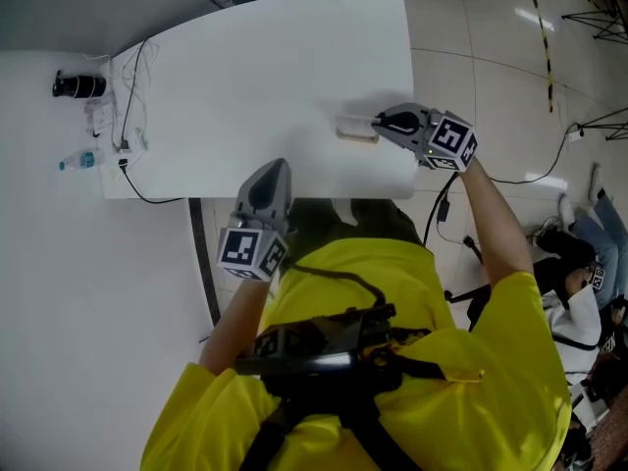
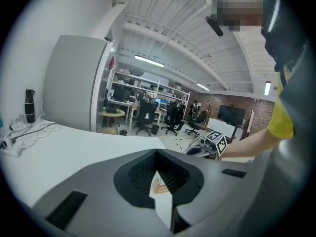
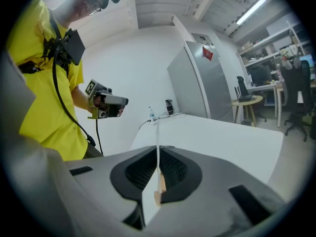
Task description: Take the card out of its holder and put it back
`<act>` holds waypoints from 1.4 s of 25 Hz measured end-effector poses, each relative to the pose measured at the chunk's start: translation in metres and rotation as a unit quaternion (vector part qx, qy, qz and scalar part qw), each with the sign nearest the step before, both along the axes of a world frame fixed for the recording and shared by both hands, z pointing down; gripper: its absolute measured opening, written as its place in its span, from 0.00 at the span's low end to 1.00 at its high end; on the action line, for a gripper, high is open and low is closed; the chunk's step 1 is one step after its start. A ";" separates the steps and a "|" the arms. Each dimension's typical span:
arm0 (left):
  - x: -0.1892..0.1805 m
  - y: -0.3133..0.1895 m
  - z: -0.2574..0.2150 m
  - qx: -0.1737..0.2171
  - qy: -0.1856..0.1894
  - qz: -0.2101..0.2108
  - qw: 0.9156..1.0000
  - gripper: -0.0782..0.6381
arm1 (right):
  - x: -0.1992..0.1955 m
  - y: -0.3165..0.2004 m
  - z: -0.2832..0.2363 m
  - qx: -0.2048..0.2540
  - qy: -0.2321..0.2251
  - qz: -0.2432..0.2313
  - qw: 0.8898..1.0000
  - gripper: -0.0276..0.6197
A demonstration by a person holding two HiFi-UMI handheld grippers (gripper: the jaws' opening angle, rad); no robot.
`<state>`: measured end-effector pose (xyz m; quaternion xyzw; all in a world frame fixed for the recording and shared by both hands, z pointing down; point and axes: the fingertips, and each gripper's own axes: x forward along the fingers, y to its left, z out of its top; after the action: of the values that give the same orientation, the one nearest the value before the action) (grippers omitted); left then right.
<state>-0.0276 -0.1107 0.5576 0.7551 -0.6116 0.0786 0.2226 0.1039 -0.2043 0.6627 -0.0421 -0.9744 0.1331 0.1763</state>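
A white table (image 1: 275, 77) with a rounded far corner fills the upper middle of the head view. It is mostly bare. The wooden holder (image 1: 355, 129) stands near its right edge, and a tangle of cables (image 1: 132, 96) lies at its left end. On the white surface left of the table are a dark bottle (image 1: 78, 85) and a small water bottle (image 1: 78, 161).

The right gripper (image 1: 381, 123) reaches in from the right, its tips right at the holder. In the right gripper view its jaws are pressed almost together on the thin white card (image 3: 158, 147), seen edge-on and upright, with its lower end at the holder's wood. I cannot tell whether the card is seated in the slot.

The left gripper (image 1: 278, 165) hovers over the near edge of the table, well apart from the holder. Its jaws meet at the tips with nothing between them.

The floor (image 1: 491, 57) is pale and glossy, crossed by a line of striped tape (image 1: 542, 37). A tall grey cabinet (image 2: 74, 83) stands behind the table. Beyond it the room opens onto desks with office chairs (image 2: 145, 117), shelving, strip lights (image 2: 149, 60) under a white ribbed ceiling and a brick wall (image 2: 217, 105).
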 end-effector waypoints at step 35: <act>-0.036 -0.058 -0.112 0.102 0.051 0.086 0.990 0.12 | 0.045 0.003 -0.271 0.105 -0.107 0.486 0.861 0.05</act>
<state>-0.0632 -0.1687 0.4454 0.8267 -0.5371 -0.0045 0.1676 0.1488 -0.2012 0.3920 0.4418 -0.8922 0.0933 -0.0126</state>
